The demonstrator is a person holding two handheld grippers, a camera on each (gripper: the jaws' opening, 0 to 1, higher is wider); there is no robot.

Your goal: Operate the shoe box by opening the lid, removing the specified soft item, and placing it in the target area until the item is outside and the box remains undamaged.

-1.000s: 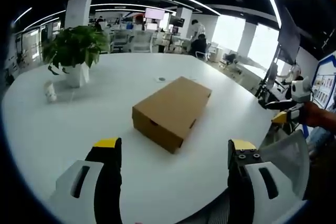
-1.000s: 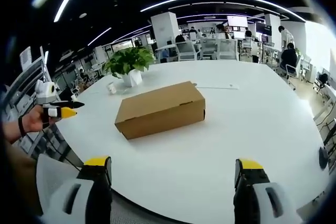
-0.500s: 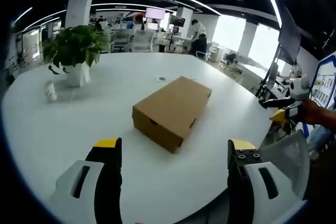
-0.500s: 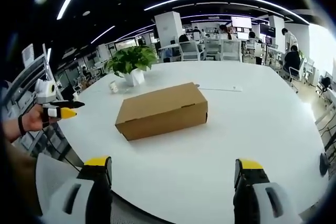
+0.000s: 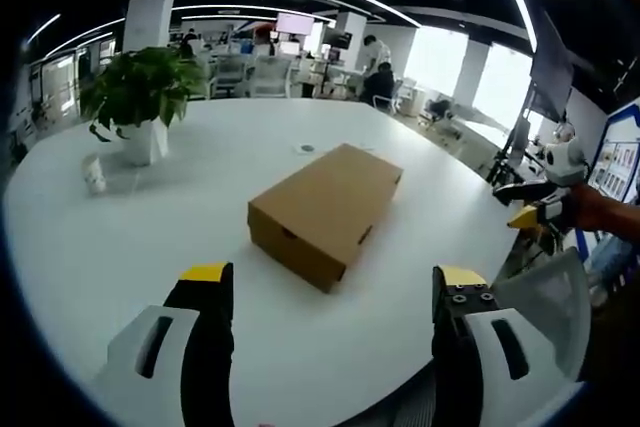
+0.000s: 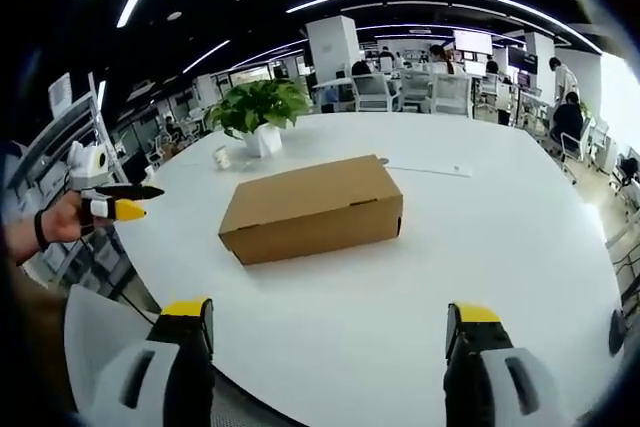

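On the white desk [image 5: 120, 237] sits the brown box [image 5: 325, 210], lid closed, lying flat near the desk's middle and turned at an angle to both cameras; the right gripper view shows it [image 6: 312, 208] with a long side facing the camera. Nothing touches it. Beyond it a potted plant [image 5: 140, 97] stands toward the desk's far edge, with a small white cup [image 5: 95, 175] just beside the pot. A thin flat white item [image 6: 428, 169] lies on the desk behind the box.

Both grippers hang well short of the box. The left gripper [image 5: 327, 292] has its yellow-tipped fingers [image 5: 203, 274] spread wide apart, released and grasping nothing; it also appears at the left of the right gripper view [image 6: 118, 202], held in a hand [image 6: 55, 222]. The right gripper [image 6: 330, 322] is likewise spread wide and bare.
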